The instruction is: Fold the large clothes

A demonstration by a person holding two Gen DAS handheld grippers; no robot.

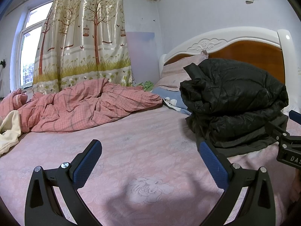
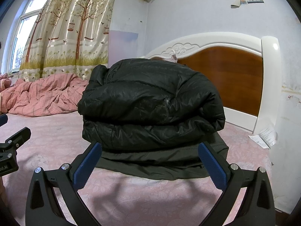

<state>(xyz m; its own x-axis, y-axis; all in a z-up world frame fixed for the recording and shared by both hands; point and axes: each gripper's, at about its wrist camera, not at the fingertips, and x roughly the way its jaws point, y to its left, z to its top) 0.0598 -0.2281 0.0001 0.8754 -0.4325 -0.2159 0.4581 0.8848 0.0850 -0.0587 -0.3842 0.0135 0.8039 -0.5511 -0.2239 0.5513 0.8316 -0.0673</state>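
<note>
A black puffer jacket [image 2: 150,109] lies folded into a thick bundle on the pink bed sheet [image 2: 150,192], near the headboard. In the left wrist view the same jacket [image 1: 235,101] sits to the right. My left gripper [image 1: 150,150] is open over bare sheet, left of the jacket, with nothing between its blue pads. My right gripper [image 2: 150,150] is open, its fingertips at the jacket's near edge, holding nothing. The right gripper's body [image 1: 287,143] shows at the right edge of the left wrist view; the left gripper's body [image 2: 9,146] shows at the left edge of the right wrist view.
A crumpled pink checked duvet [image 1: 84,105] lies at the back left of the bed, with a cream garment [image 1: 9,131] at the left edge. Pillows [image 1: 173,79] rest against the white and wood headboard [image 2: 225,71]. A curtain [image 1: 84,37] and window stand behind. Paper [image 2: 265,135] lies beside the bedpost.
</note>
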